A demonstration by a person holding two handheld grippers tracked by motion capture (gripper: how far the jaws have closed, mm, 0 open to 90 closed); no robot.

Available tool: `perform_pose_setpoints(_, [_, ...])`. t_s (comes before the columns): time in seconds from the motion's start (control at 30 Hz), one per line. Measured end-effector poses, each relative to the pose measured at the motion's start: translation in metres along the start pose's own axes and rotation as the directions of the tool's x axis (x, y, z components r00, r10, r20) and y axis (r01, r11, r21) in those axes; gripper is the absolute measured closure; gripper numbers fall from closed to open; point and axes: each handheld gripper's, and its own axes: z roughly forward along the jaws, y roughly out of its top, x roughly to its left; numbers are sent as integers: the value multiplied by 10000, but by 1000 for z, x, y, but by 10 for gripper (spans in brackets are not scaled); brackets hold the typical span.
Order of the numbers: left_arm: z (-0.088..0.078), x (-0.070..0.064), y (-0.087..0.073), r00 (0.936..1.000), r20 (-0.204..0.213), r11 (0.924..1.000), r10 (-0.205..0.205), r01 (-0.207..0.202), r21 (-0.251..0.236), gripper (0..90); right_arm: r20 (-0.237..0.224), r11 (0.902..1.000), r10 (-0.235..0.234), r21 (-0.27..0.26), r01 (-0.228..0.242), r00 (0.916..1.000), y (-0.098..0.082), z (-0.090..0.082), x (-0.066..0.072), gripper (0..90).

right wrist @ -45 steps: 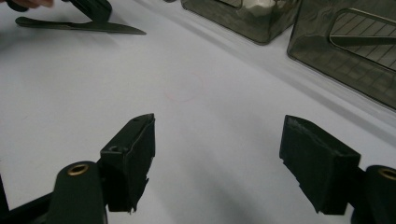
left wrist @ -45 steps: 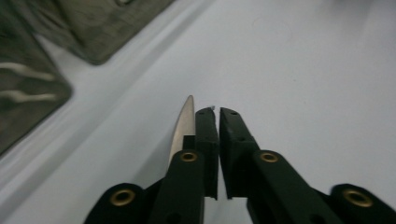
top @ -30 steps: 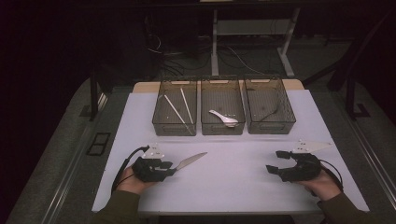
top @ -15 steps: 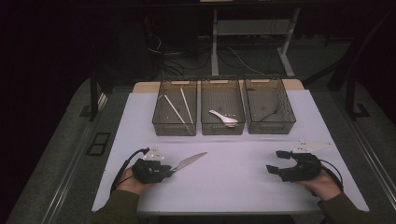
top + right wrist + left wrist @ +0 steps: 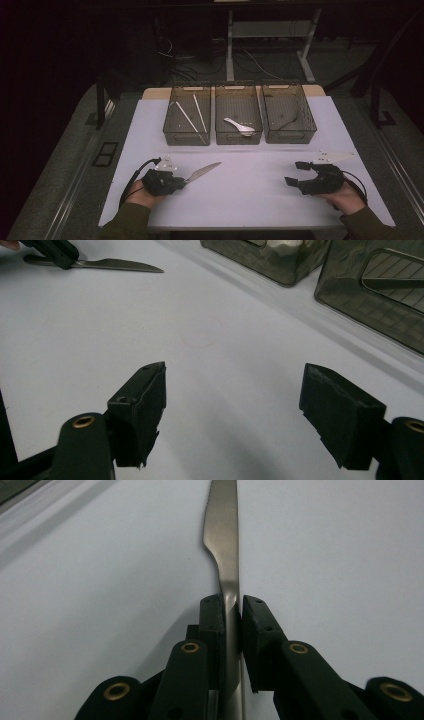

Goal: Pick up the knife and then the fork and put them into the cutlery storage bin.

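Observation:
A silver table knife (image 5: pixel 202 172) lies flat on the white table, its blade pointing up and to the right. My left gripper (image 5: pixel 182 182) holds it at the handle. In the left gripper view the knife (image 5: pixel 222 540) runs straight out between the jaws of the gripper (image 5: pixel 231 607). The jaws have just been closing, and both pads now press on the knife's handle. My right gripper (image 5: pixel 295 173) rests at the front right of the table. Its jaws (image 5: pixel 232 390) are open, with only bare table between them. The right gripper view has the knife (image 5: pixel 120 264) at its top left.
Three dark see-through bins stand in a row at the back of the table. The left bin (image 5: pixel 186 140) holds two pale sticks, the middle bin (image 5: pixel 238 140) a white spoon (image 5: pixel 240 126), and the right bin (image 5: pixel 290 137) a thin dark item. Desk legs and cables lie beyond.
The left gripper's jaws have drawn in on the knife's handle. Neither hand has shifted, and the knife lies where it was.

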Motion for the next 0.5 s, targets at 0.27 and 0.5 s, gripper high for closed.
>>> perform_pose_setpoints(0.27, [-3,-6,7,9999,114,9989,-55,60,-457,793,-6,10000,45,-26,-45,10000,0,-1,-1,266])
perform_pose_setpoints(0.5, [-9,-15,19,9994,331,9907,110,-64,-1361,792,-3,10000,47,-62,-47,10000,1,-1,-1,266])
